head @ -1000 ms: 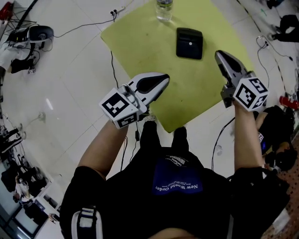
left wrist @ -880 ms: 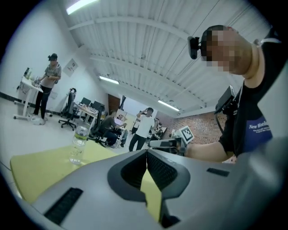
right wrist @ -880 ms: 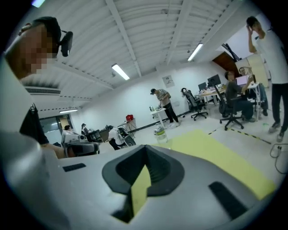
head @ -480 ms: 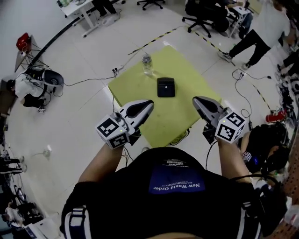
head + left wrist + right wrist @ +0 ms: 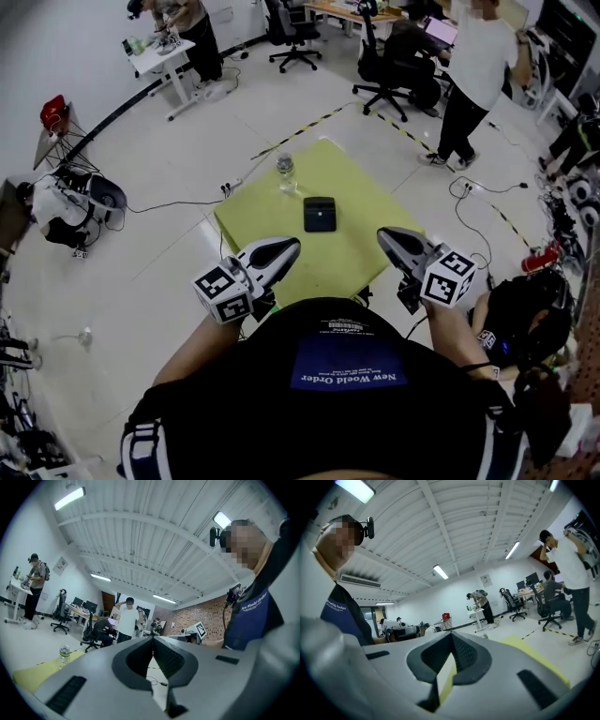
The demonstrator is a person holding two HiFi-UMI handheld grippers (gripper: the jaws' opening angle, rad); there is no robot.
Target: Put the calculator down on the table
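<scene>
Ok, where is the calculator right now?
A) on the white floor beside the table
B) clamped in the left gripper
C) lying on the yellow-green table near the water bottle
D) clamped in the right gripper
C: the calculator lies flat on the table near the bottle, while the left gripper and the right gripper are shut with nothing between their jaws.

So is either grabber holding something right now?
No, nothing is held. The left gripper and right gripper are shut and empty; the calculator lies on the table.
</scene>
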